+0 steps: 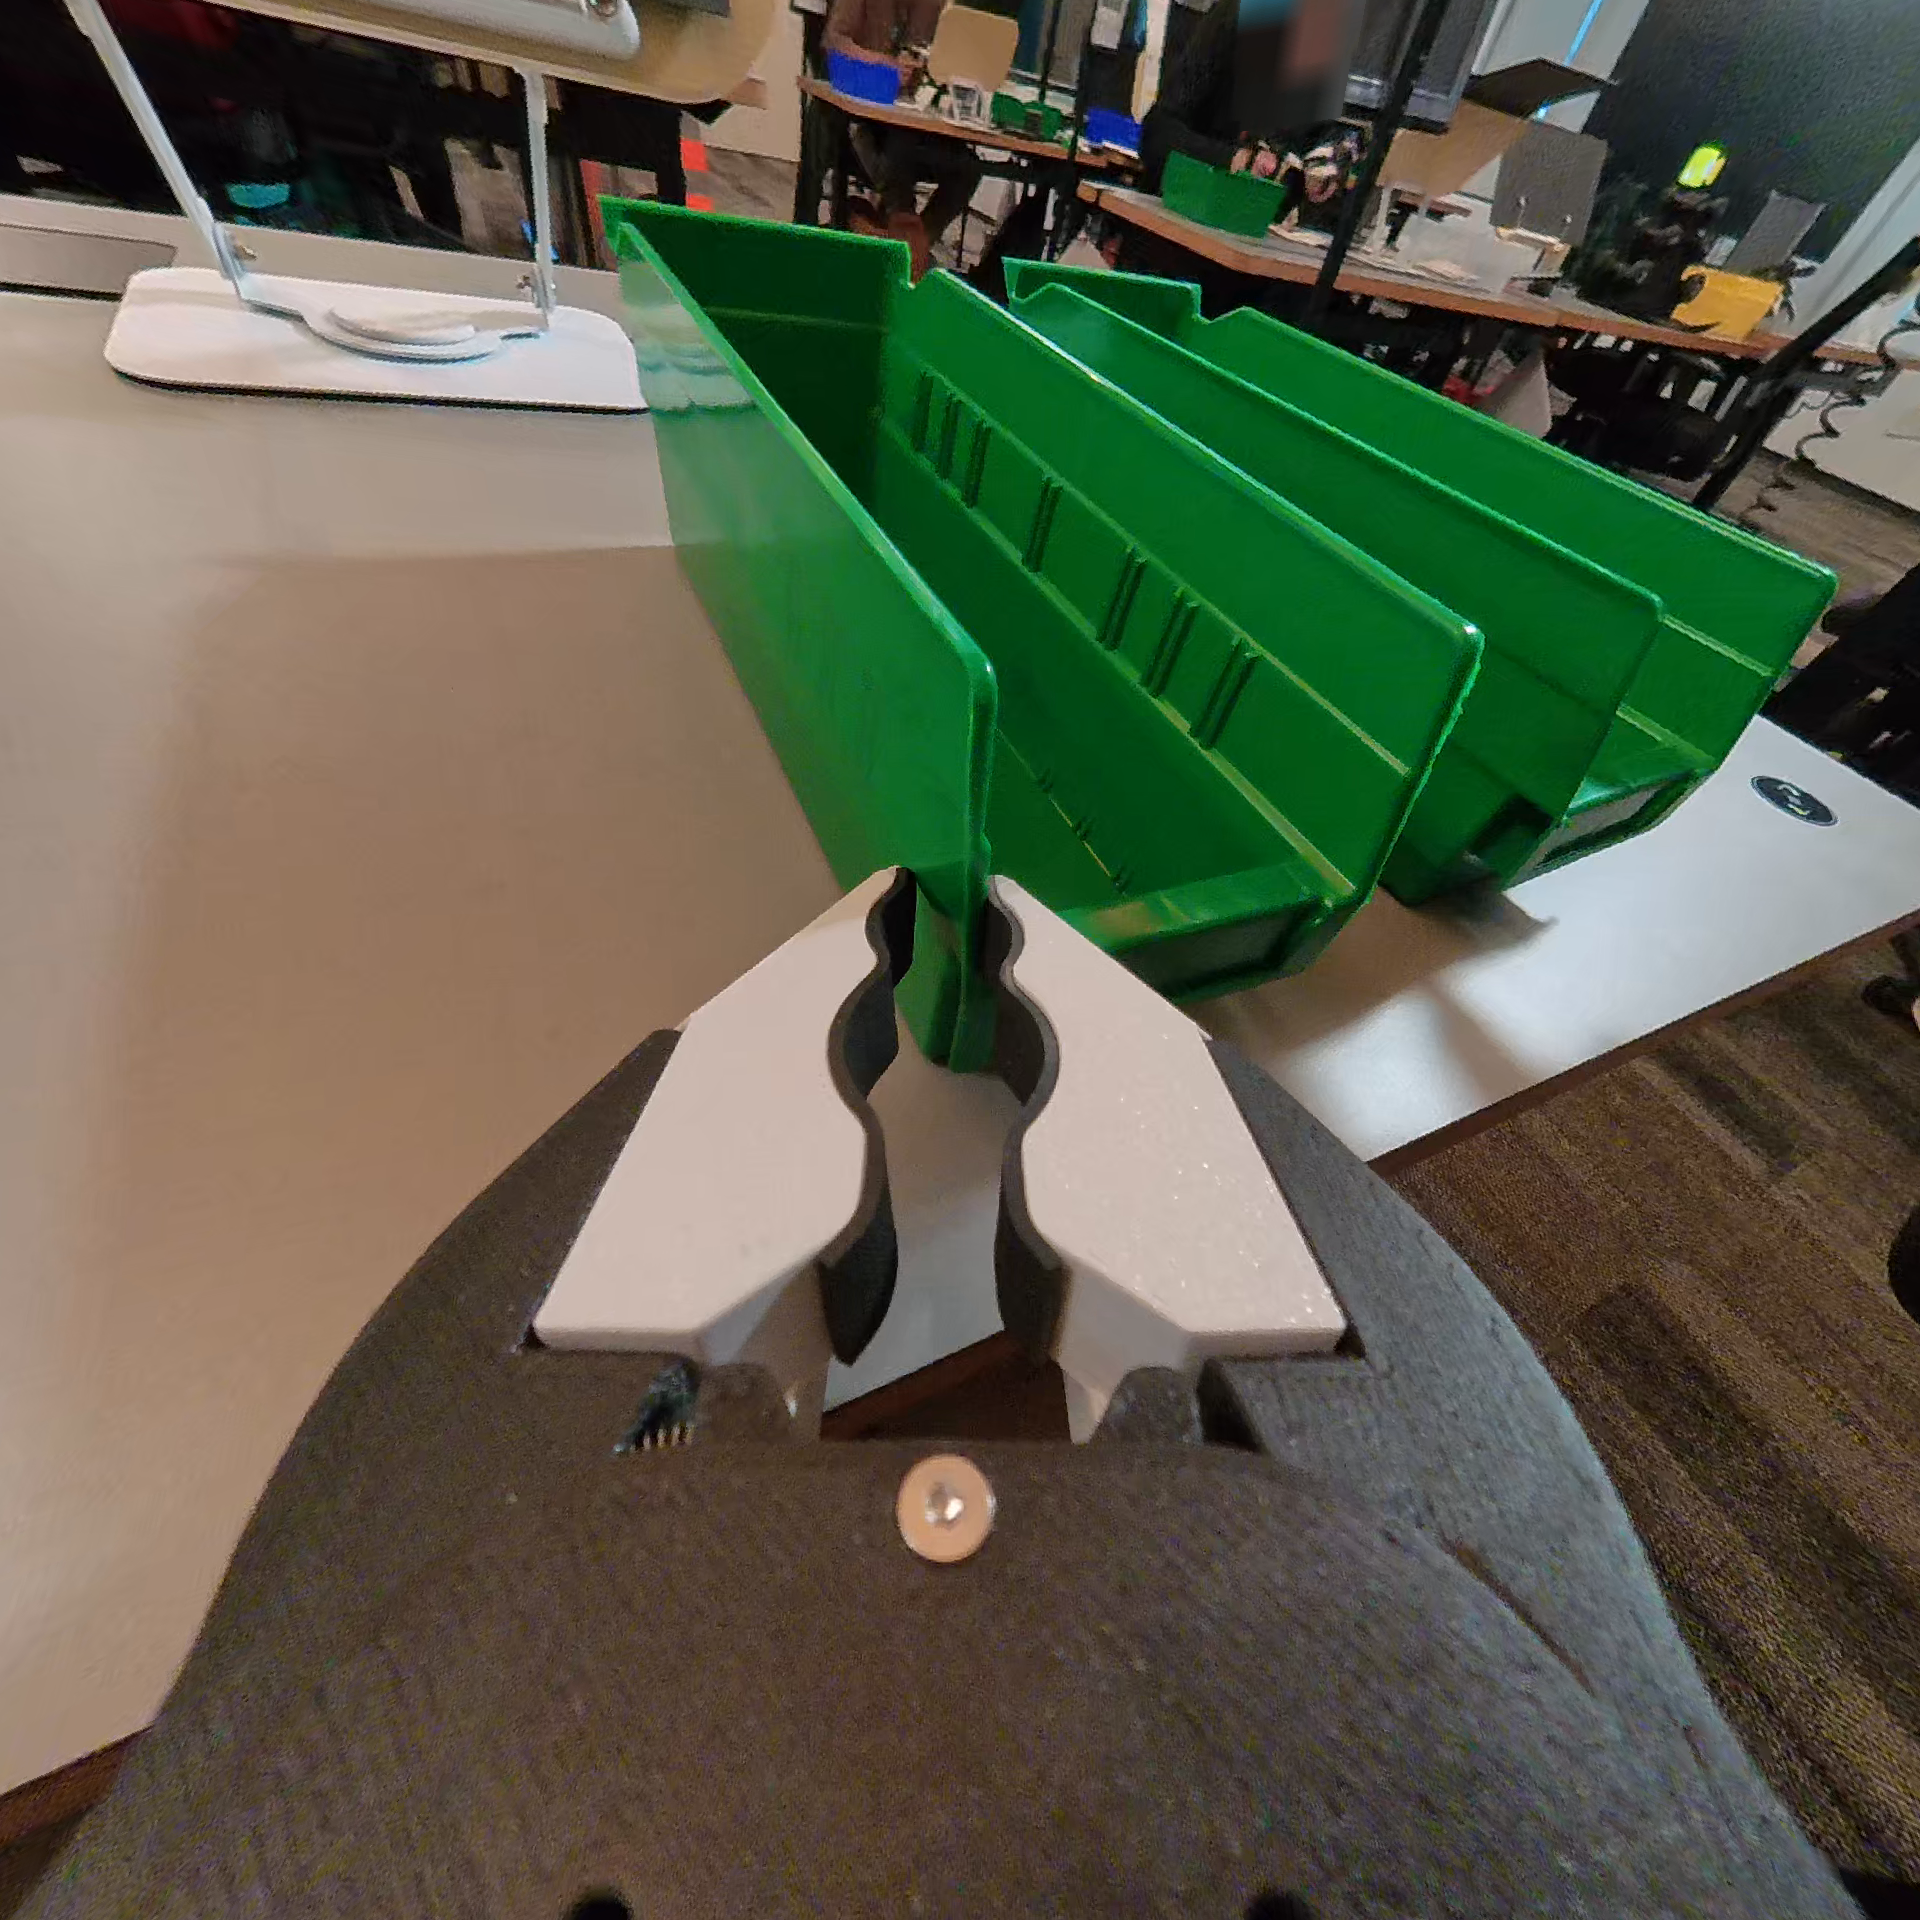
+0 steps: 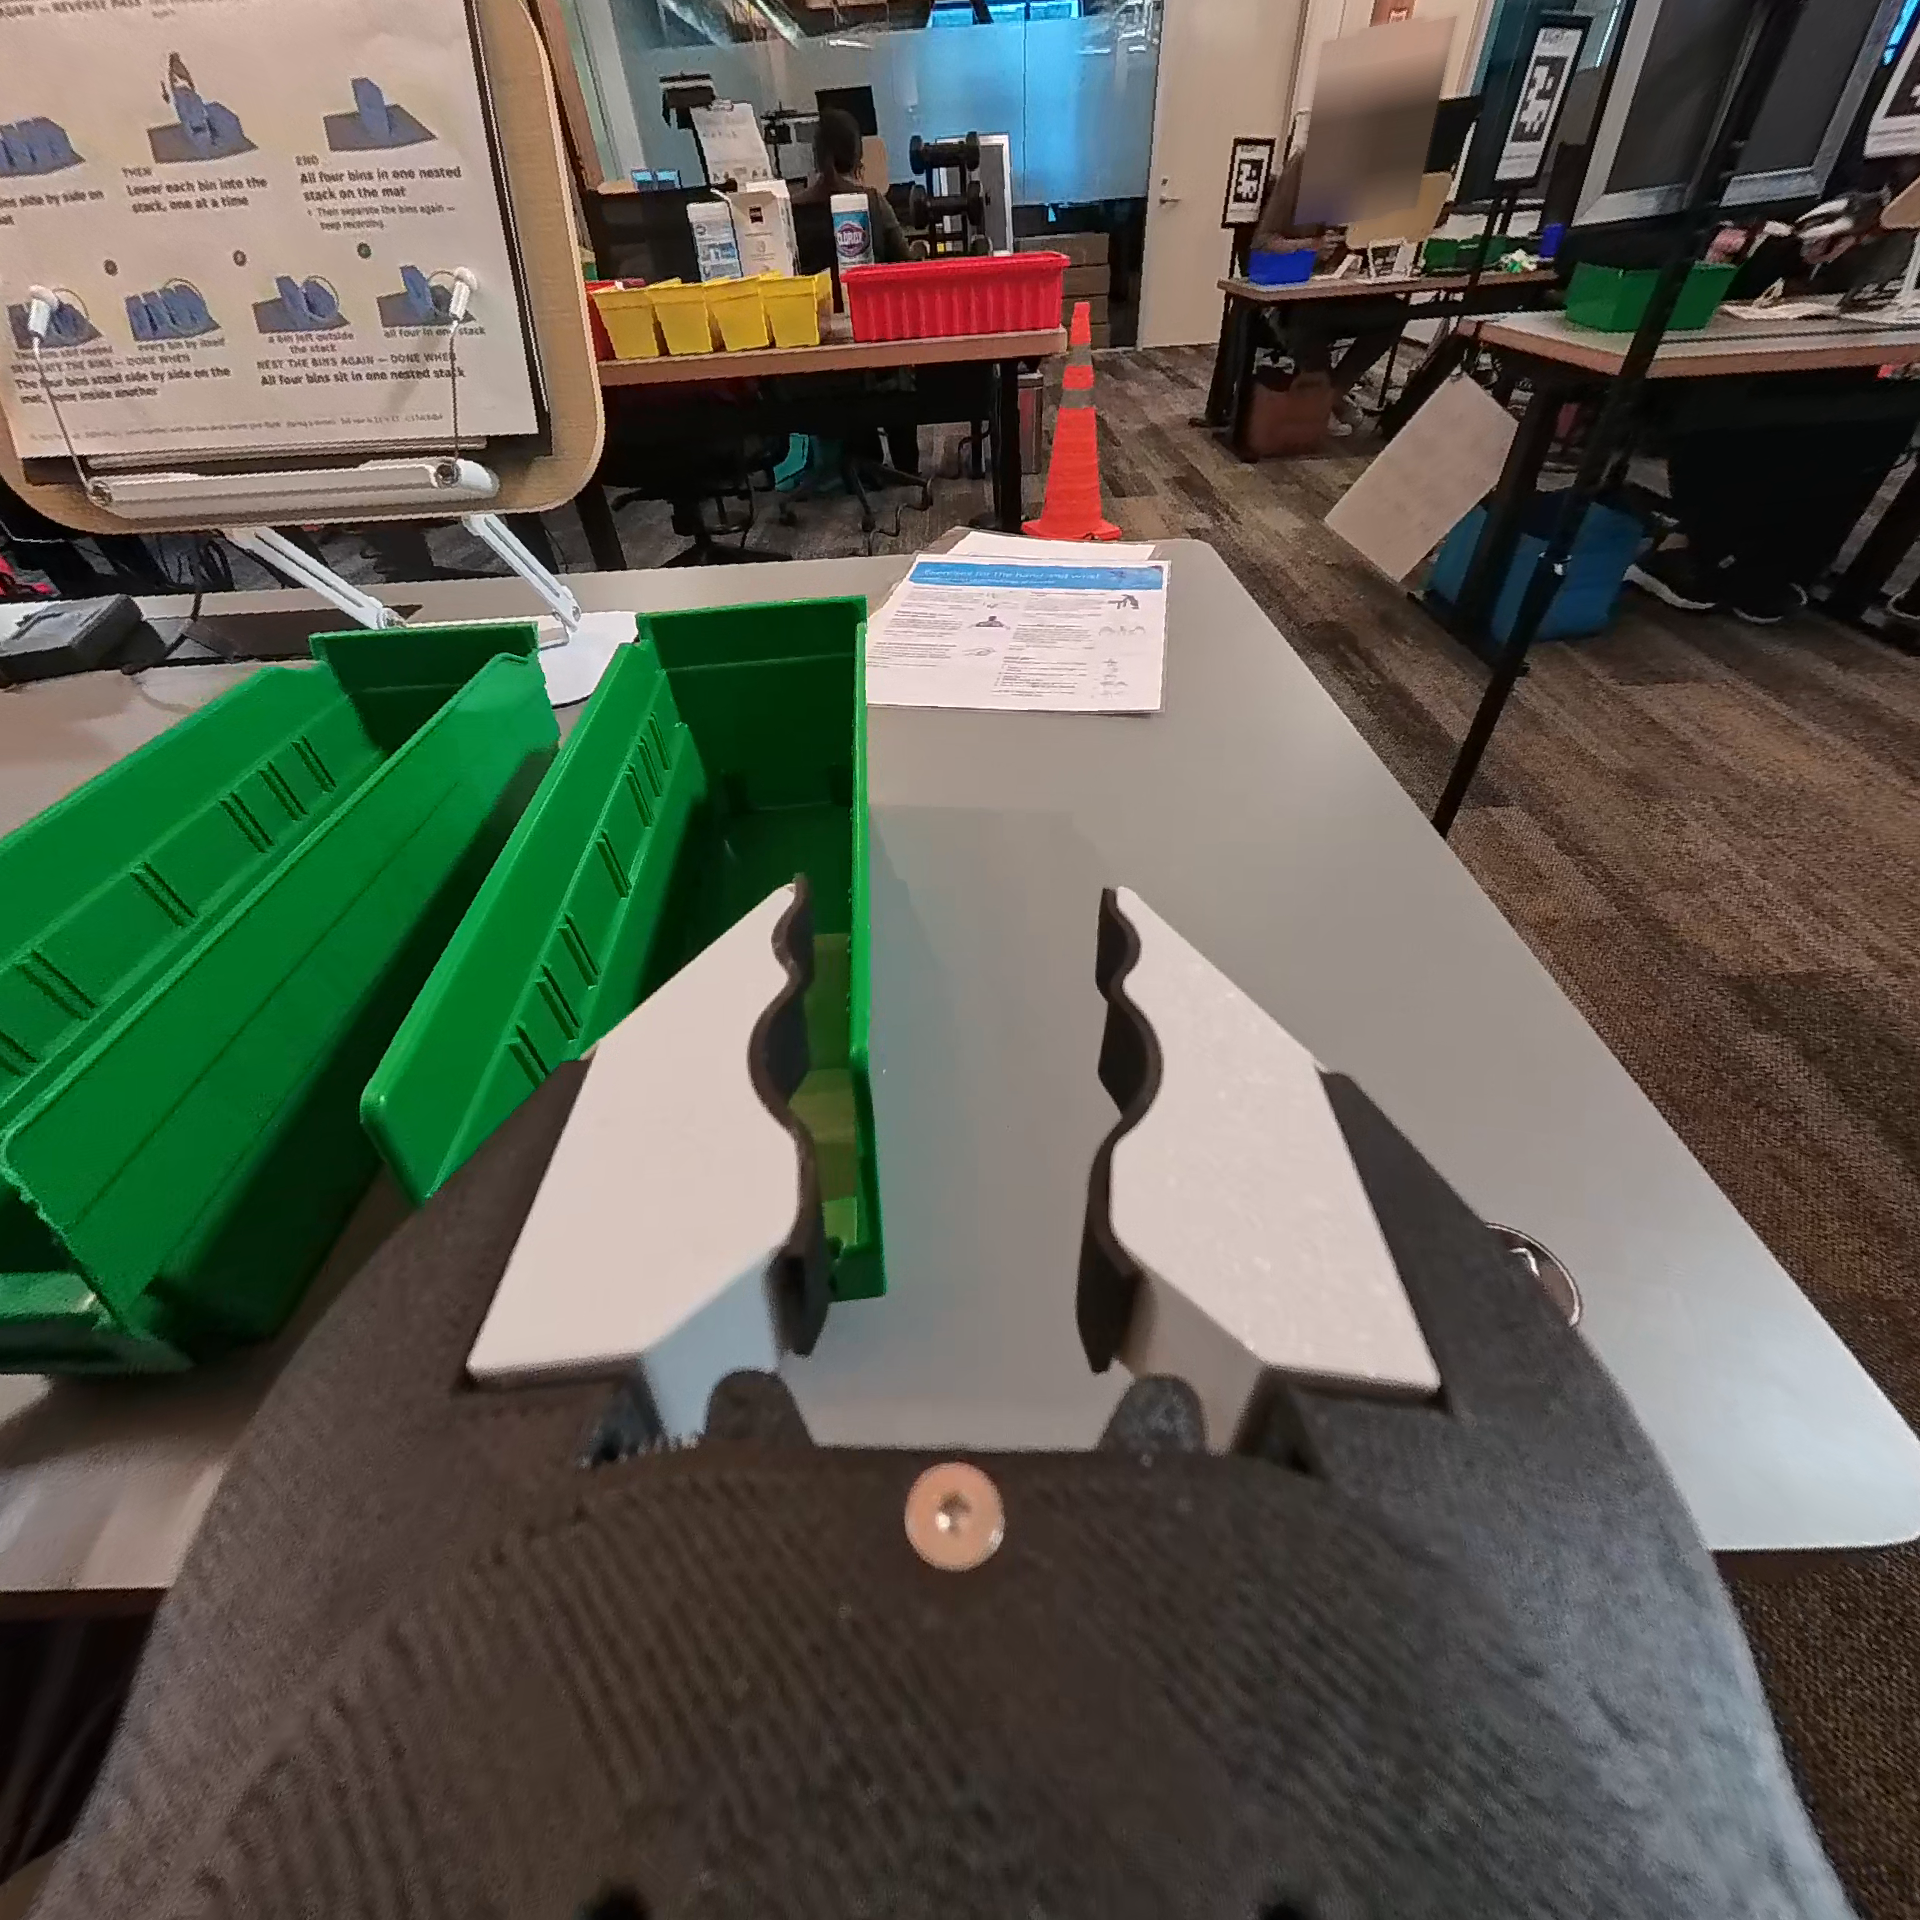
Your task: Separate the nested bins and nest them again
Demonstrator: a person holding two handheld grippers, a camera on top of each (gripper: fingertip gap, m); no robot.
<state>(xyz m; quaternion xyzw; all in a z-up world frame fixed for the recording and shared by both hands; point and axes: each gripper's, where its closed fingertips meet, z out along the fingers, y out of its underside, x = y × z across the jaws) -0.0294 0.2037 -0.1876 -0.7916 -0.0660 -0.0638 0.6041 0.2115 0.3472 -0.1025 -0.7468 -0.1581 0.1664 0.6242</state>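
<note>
Green bins (image 1: 1091,644) lie in a row on the grey worktop (image 1: 312,727), and my left gripper (image 1: 948,894) is clenched on the near corner of the nearest bin's side wall. Its pads hide that wall's lower edge. My right gripper (image 2: 951,899) is released, with the last bin's right wall (image 2: 860,935) between its fingers. Bare worktop lies to that side, up to a printed sheet (image 2: 1023,634) and the carpet (image 2: 1662,935). Beyond, crowded tables and an orange cone (image 2: 1077,436).
</note>
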